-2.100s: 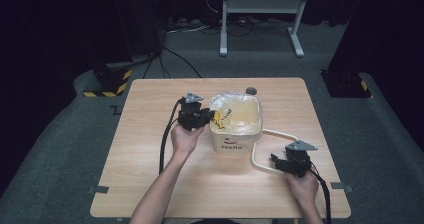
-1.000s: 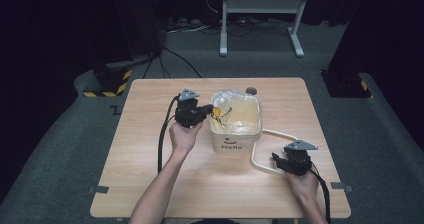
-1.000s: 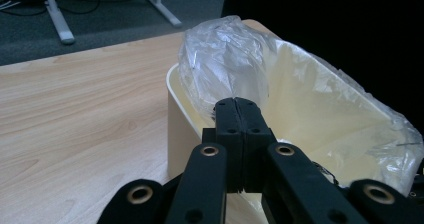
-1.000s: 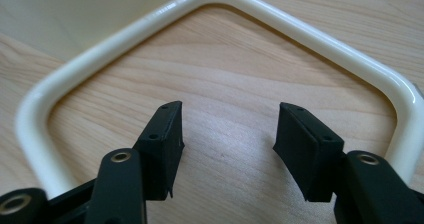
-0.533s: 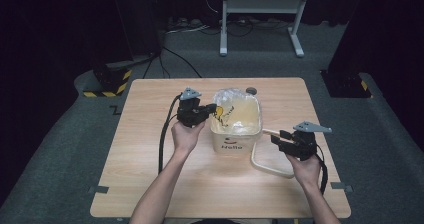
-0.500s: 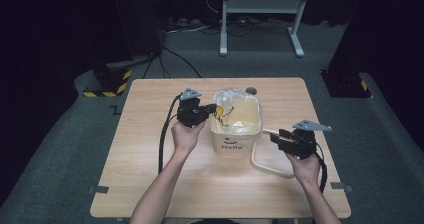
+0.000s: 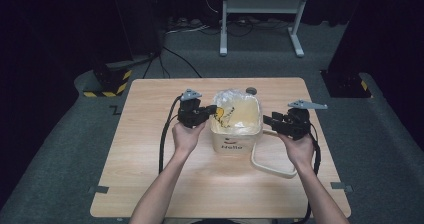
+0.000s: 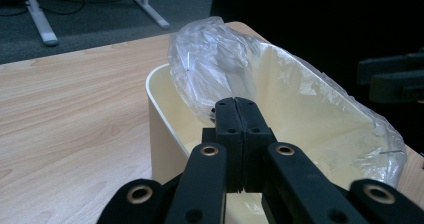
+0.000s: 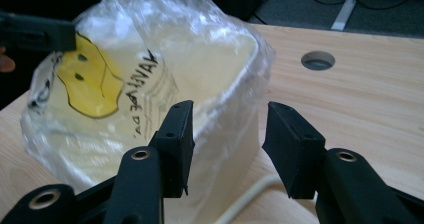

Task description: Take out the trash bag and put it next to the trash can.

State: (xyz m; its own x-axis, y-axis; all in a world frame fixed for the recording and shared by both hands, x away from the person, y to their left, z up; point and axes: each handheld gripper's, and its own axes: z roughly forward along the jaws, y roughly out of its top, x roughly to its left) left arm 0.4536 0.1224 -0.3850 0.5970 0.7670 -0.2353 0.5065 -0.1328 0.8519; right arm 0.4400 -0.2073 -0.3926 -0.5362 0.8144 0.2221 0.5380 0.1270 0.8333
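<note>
In the middle of the counter (image 7: 150,134) a cream bin (image 7: 235,140) is standing upright, and a clear plastic bag (image 7: 235,109) with a yellow smiley print is lining it, its loose rim bunching up above the bin's edge. Nothing else is showing inside the liner. A cream loop handle (image 7: 270,165) is lying flat on the counter off the bin's right side, curving toward the near edge.

The left gripper (image 7: 210,110) is sitting at the bin's left rim with its fingers pressed together; in the left gripper view they are pinching the film of the bag just inside the rim. The right gripper (image 7: 270,120) is hovering just right of the bin, clear of the counter, its fingers spread with the bag's right edge in front of them and nothing between them.

Compared with a second ago, the right gripper has risen from the counter near the loop handle and come in toward the bin, and its fingers have just been closing somewhat. The left gripper is holding where it was, and the bin has not shifted.

Bare wood is lying open on the near, left and far sides of the bin. A round hole (image 7: 251,90) is showing in the counter just beyond the bin's far right corner.
</note>
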